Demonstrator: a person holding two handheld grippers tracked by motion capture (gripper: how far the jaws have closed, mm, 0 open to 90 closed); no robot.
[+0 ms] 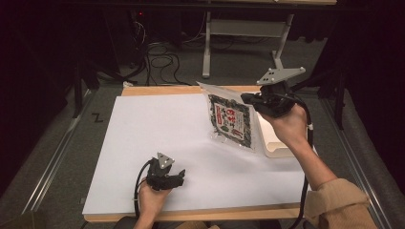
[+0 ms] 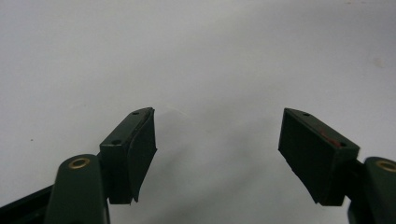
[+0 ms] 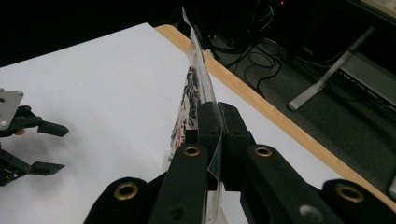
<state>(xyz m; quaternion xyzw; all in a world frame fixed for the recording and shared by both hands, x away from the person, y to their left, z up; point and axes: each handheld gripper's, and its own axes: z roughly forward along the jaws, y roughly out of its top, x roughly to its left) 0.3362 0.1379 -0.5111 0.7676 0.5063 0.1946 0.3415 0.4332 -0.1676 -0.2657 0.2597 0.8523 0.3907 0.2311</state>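
We hold the clear plastic snack packet with dark printed label by its edge in the right tongs, clamped tight, above the white-covered surface. We should keep the grip firm and lift steadily. The left tongs rest wide, holding nothing, well apart. A pale tray lies beneath.

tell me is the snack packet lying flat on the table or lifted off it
Lifted. The right hand-held gripper is shut on the snack packet at its clear edge, and it hangs tilted above the white table.
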